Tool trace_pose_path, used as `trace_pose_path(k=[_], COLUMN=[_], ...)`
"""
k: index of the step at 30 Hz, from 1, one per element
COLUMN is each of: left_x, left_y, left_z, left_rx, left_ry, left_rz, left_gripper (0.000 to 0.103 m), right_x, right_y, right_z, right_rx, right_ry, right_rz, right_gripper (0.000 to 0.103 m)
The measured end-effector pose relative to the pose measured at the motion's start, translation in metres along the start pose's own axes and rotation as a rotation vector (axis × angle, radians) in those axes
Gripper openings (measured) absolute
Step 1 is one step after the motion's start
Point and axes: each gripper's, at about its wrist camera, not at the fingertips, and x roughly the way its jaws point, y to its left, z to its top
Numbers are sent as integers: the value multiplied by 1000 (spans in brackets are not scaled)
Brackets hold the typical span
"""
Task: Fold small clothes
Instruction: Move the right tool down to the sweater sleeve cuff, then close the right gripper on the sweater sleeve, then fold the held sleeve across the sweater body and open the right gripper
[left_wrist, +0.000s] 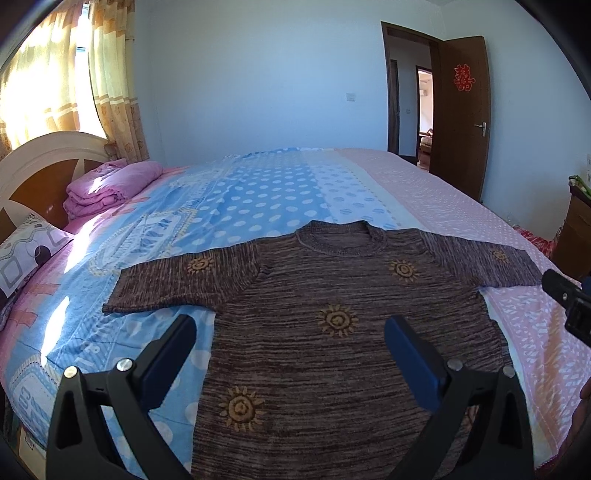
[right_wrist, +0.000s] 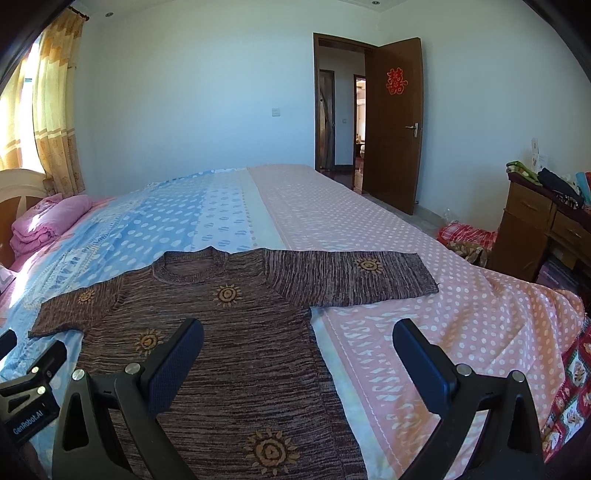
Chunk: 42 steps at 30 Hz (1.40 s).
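Observation:
A small brown knitted sweater (left_wrist: 332, 295) (right_wrist: 221, 332) with yellow sun motifs lies flat on the bed, front up, neck away from me, both short sleeves spread out. My left gripper (left_wrist: 290, 330) hovers open above the sweater's lower left part, nothing between its fingers. Over the sweater's right edge my right gripper (right_wrist: 297, 334) hangs open as well, its left finger above the knit and its right finger above the pink sheet. The right gripper's body (left_wrist: 569, 302) shows at the left wrist view's right edge, and the left one (right_wrist: 33, 384) at the right wrist view's left edge.
The bed (right_wrist: 424, 258) has a blue dotted sheet on the left and a pink dotted one on the right. Folded pink bedding (left_wrist: 110, 184) and a pillow (left_wrist: 26, 251) lie by the headboard. A wooden dresser (right_wrist: 535, 229) stands right; the door (right_wrist: 395, 122) is open.

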Motion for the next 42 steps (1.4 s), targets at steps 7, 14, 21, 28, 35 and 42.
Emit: trace_pose_path(k=[7,14,21,28,35,42], left_x=[59,119,156,178,178,177], left_y=[48,76,77,88,86,89], left_z=[12,6,-16,-24,-25,-26], left_rx=[-57,-145,-170,-239,-238,-252], left_ry=[48,104,141,268,255,243], left_rz=[77,100,131,60,60,43], left_gripper=[103,103,103,103,103,103], right_x=[76,162,241,263,261,217], right_y=[-84,-239,-253,-231,-220,-147], right_z=[24,47,32,25,39,95], right_rx=[114,481,518,342,277,178], right_ry=[109,153,310,343,372,245], right_rz=[-28,-96,-124,-220,-232,-87], right_gripper=[80,67,48,39,11,11])
